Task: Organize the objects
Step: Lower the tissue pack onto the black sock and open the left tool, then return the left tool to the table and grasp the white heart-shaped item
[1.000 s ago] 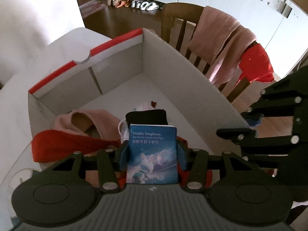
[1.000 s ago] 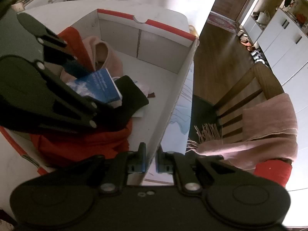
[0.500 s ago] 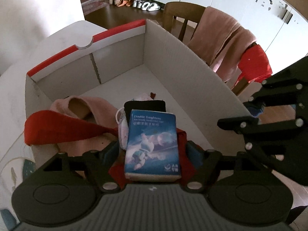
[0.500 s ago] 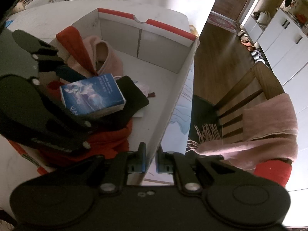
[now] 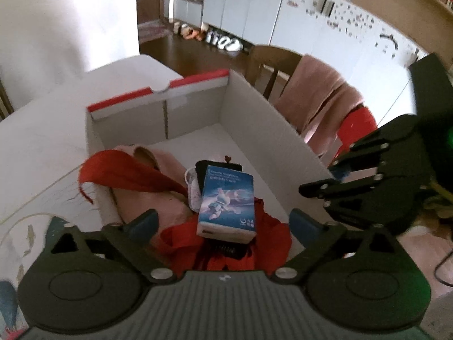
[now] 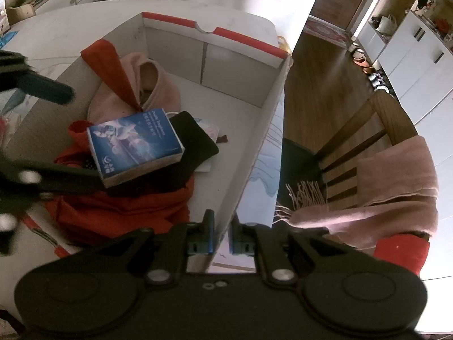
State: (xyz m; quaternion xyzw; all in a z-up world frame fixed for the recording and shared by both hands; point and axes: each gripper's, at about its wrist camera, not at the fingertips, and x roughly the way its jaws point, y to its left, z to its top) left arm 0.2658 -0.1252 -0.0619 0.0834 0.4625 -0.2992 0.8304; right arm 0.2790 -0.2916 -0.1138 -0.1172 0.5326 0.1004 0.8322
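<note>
A blue tissue pack [image 5: 228, 201] lies inside the white cardboard box [image 5: 271, 130], on top of a black item [image 5: 218, 167] and red cloth [image 5: 271, 235]. My left gripper [image 5: 223, 221] is open above the box's near end, fingers well apart and off the pack. In the right wrist view the pack [image 6: 133, 144] rests on the red cloth [image 6: 121, 206]. My right gripper [image 6: 222, 236] is shut on the box's right wall [image 6: 254, 147] at its near end. A pink garment [image 5: 158, 198] with a red strip [image 5: 124, 172] lies at the box's left.
The box stands on a white table [image 5: 42, 130]. A wooden chair [image 6: 368, 130] draped with a pink scarf [image 6: 396, 181] and red cloth [image 6: 402, 252] stands right of the box. Shoes and white cabinets [image 5: 254, 8] are at the far wall.
My left gripper opened and let go of the blue tissue pack, which now lies in the box. The left gripper then pulled back and up. The right gripper stayed on the box wall.
</note>
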